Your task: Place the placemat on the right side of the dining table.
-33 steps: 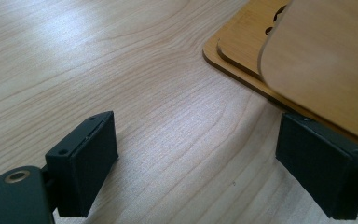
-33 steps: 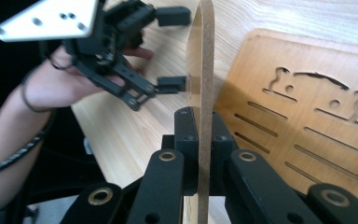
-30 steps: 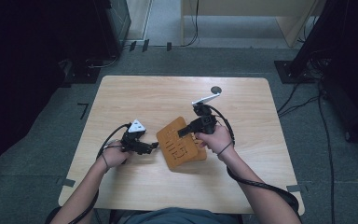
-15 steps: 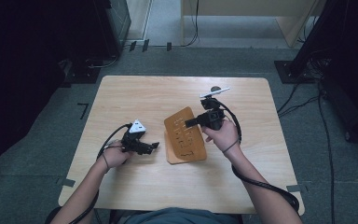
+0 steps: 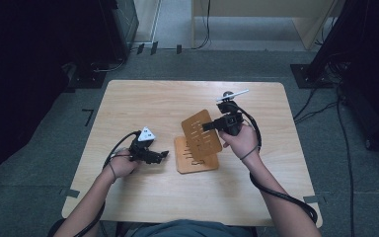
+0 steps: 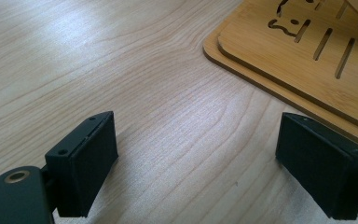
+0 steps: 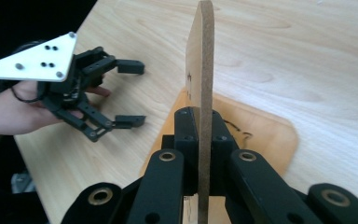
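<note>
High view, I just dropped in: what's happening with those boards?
A person works two handheld grippers at the table. The right gripper is shut on the edge of a slotted board, tilted up off a second board lying flat. The left gripper rests open beside that flat board, holding nothing.

Light wood-grain table, tan slotted boards w/ cut-out slits, black jaws, white plate.

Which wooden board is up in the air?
The slotted board pinched on edge by the right gripper is lifted and tilted. The other board lies flat on the table, beside the open left gripper.
</note>
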`<state>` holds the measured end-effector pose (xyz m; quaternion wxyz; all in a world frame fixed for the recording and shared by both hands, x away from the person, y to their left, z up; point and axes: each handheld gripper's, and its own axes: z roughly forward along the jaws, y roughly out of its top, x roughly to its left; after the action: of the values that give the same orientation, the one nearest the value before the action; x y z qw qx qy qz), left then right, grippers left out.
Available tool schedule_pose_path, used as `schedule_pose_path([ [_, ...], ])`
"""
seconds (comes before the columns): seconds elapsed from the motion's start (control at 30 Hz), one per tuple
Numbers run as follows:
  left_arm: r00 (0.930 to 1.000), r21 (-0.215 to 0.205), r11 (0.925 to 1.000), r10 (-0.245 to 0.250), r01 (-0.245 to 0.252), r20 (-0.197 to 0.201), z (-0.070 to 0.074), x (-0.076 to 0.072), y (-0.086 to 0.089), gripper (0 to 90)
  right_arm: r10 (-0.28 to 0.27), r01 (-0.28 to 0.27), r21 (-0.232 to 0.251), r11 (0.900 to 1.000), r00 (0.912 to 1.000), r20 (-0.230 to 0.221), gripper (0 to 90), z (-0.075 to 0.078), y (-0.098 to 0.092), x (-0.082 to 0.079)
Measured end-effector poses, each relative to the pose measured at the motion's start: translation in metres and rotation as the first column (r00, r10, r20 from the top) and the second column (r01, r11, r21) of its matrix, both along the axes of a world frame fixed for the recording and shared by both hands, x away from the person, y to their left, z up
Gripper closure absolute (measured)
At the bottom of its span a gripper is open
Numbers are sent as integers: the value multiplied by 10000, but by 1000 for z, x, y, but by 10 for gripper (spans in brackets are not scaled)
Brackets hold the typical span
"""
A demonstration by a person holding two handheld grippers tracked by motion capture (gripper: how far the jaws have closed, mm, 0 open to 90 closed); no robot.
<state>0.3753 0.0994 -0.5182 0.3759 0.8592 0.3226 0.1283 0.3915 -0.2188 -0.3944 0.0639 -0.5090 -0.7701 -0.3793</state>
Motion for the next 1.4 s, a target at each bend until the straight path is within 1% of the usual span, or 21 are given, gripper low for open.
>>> schedule_pose_path([
  [0.03, 10000, 77, 10000, -8, 7, 26, 0, 0, 0, 116, -61, 64, -196, 9998, 9999, 155, 875, 2, -2, 0],
  [0.1, 10000, 122, 9999, -6, 5, 33, 0, 0, -1, 116, -123, 133, -383, 9992, 9996, 269, 875, 3, -3, 0],
  [0.3, 10000, 142, 9999, -20, 19, 55, 0, -1, -1, 116, -275, 311, -754, 9967, 9985, 480, 875, 3, -7, 0],
  [0.53, 10000, 140, 9999, -19, 18, 54, 0, -1, -1, 115, -460, 513, -900, 9946, 9971, 600, 875, 5, -13, 1],
  [0.77, 10000, 128, 9999, -4, 3, 82, 0, 0, -2, 116, -645, 699, -944, 9931, 9962, 592, 876, 5, -20, 2],
  [0.8, 10000, 127, 9999, -6, 5, 95, 0, 0, -2, 115, -742, 801, -987, 9919, 9953, 620, 875, 5, -22, 3],
  [0.93, 10000, 135, 9999, -9, 7, 85, 0, 0, -2, 115, -829, 896, -1080, 9901, 9945, 647, 876, 6, -26, 3],
  [1.03, 10000, 138, 9999, 0, -2, 100, 0, 0, -2, 115, -862, 928, -1069, 9899, 9942, 649, 875, 6, -28, 4],
  [1.13, 9999, 140, 9999, 6, -7, 102, 0, 0, -2, 115, -827, 889, -955, 9915, 9943, 669, 875, 6, -31, 4],
  [1.4, 10000, 155, 9999, 22, -23, 93, 0, 0, -2, 115, -1000, 1088, -1223, 9865, 9921, 762, 875, 8, -37, 5],
])
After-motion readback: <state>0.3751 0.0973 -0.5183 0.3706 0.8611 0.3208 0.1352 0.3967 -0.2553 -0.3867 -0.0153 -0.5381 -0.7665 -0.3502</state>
